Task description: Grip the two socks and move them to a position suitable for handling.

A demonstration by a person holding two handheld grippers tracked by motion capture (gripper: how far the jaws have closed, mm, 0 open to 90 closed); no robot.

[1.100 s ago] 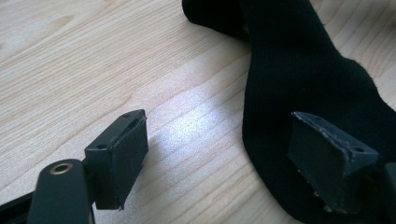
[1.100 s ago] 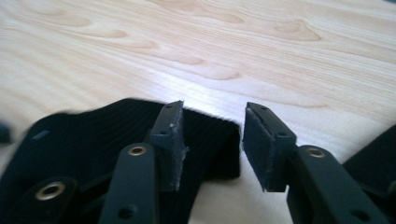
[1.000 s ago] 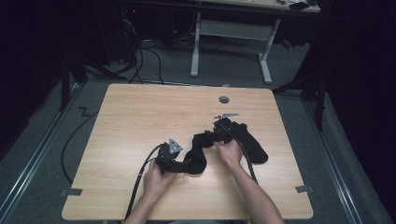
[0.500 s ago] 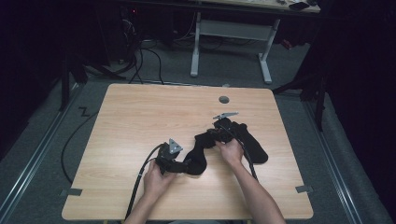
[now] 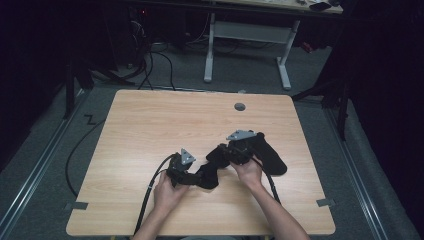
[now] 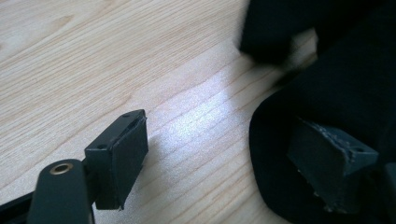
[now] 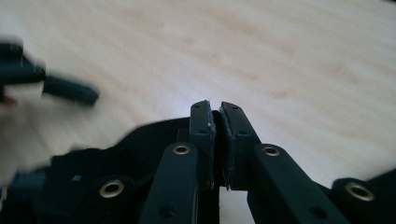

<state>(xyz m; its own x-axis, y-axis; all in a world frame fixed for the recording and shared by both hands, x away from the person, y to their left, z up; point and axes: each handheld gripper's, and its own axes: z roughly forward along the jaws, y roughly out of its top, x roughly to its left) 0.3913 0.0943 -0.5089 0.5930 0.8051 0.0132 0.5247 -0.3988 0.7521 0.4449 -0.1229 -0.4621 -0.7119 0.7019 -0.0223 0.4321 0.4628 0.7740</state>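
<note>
A black cloth (image 5: pixel 272 160) lies crumpled on the wooden table (image 5: pixel 150 125), stretching between both grippers. My right gripper (image 5: pixel 220 156) points left. Its jaws have just been closing and now pinch a fold of the black cloth (image 7: pixel 140 140) between the pads, as the right gripper view (image 7: pixel 217 109) shows. My left gripper (image 5: pixel 200 177) sits near the front edge, pointing right. In the left gripper view it (image 6: pixel 224 140) stands wide open, with one pad (image 6: pixel 116 154) over bare wood and the other pad (image 6: pixel 331 156) against the cloth (image 6: pixel 345 93).
A round grommet hole (image 5: pixel 240 106) sits near the table's far edge. The left gripper's cable (image 5: pixel 150 192) trails off the front edge. A white desk frame (image 5: pixel 247 32) and floor cables (image 5: pixel 150 60) lie beyond the table. The far and left parts are bare wood.
The right gripper has shifted a little toward the person, taking the cloth's fold with it. The left hand and gripper have stayed where they were.
</note>
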